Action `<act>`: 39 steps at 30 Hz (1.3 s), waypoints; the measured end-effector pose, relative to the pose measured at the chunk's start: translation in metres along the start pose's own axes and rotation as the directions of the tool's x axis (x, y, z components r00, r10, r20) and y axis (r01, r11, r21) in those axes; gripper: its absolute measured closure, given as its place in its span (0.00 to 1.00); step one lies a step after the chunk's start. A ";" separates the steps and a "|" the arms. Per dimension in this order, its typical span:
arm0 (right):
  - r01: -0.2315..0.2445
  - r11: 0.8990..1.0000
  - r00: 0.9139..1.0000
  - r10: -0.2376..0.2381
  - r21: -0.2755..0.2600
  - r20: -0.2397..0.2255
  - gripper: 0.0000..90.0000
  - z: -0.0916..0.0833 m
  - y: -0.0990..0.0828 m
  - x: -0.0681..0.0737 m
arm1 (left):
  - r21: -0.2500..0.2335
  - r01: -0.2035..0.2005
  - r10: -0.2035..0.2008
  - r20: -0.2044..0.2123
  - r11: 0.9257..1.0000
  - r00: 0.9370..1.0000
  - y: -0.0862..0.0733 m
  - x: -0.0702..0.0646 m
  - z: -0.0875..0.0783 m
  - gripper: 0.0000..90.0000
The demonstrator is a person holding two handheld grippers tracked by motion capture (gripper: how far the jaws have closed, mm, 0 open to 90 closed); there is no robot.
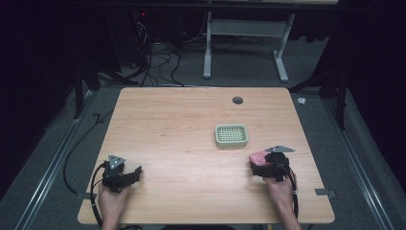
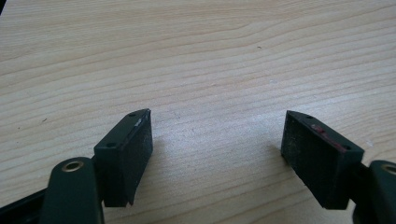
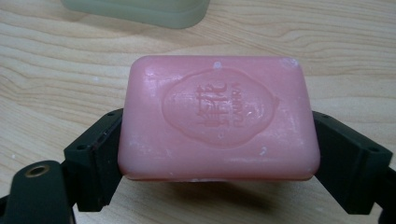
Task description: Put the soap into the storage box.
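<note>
The right tool [image 3: 215, 154] clamps a pink soap bar [image 3: 219, 116] (stamped oval on top) just short of the green slatted dish [image 1: 231, 135] — the left tool [image 2: 217, 154], jaws apart, sits well off from the dish, over bare counter [image 1: 182, 115].

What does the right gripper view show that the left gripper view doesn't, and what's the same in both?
The right gripper view has a pink soap bar with an embossed stamp, clamped between the right tool's two black jaws, and the pale green soap dish's edge just beyond it. The left gripper view has the left tool with its jaws spread wide and nothing between them. Both share the light wooden table and a pair of black jaws rising from the bottom.
</note>
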State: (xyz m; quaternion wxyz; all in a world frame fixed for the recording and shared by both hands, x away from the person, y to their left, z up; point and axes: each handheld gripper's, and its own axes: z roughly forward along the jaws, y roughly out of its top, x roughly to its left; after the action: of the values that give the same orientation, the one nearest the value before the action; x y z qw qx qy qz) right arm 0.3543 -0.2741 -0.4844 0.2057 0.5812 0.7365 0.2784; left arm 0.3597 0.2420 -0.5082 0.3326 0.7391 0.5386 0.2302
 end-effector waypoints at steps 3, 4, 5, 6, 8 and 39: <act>-0.001 1.000 1.000 0.001 -0.011 -0.011 0.15 -0.002 0.003 0.001 | 0.000 0.000 0.000 0.000 1.000 1.000 0.000 0.000 0.000 0.28; -0.003 1.000 1.000 0.002 -0.014 -0.015 0.15 -0.003 0.004 0.001 | 0.000 0.000 0.000 0.000 1.000 1.000 0.000 0.000 0.000 0.28; -0.003 1.000 1.000 0.003 -0.016 -0.019 0.15 -0.004 0.006 0.002 | 0.000 0.000 0.000 0.000 1.000 1.000 0.000 0.000 0.000 0.28; -0.003 1.000 1.000 0.003 -0.017 -0.021 0.15 -0.004 0.007 0.002 | 0.000 0.000 0.000 0.000 1.000 1.000 0.000 0.000 0.000 0.28; -0.002 1.000 1.000 0.002 -0.016 -0.025 0.15 -0.005 0.010 0.003 | 0.000 0.000 0.000 0.000 1.000 1.000 0.000 0.000 0.000 0.28; 0.016 0.999 0.992 -0.022 -0.045 -0.123 0.15 -0.001 0.055 0.023 | 0.000 -0.001 0.001 -0.002 1.000 1.000 0.000 0.000 0.000 0.28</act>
State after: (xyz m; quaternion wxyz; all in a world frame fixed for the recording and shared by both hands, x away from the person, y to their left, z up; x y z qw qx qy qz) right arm 0.3887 -0.2431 -0.4471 0.1752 0.5512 0.7470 0.3278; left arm 0.3596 0.2417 -0.5082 0.3319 0.7394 0.5384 0.2309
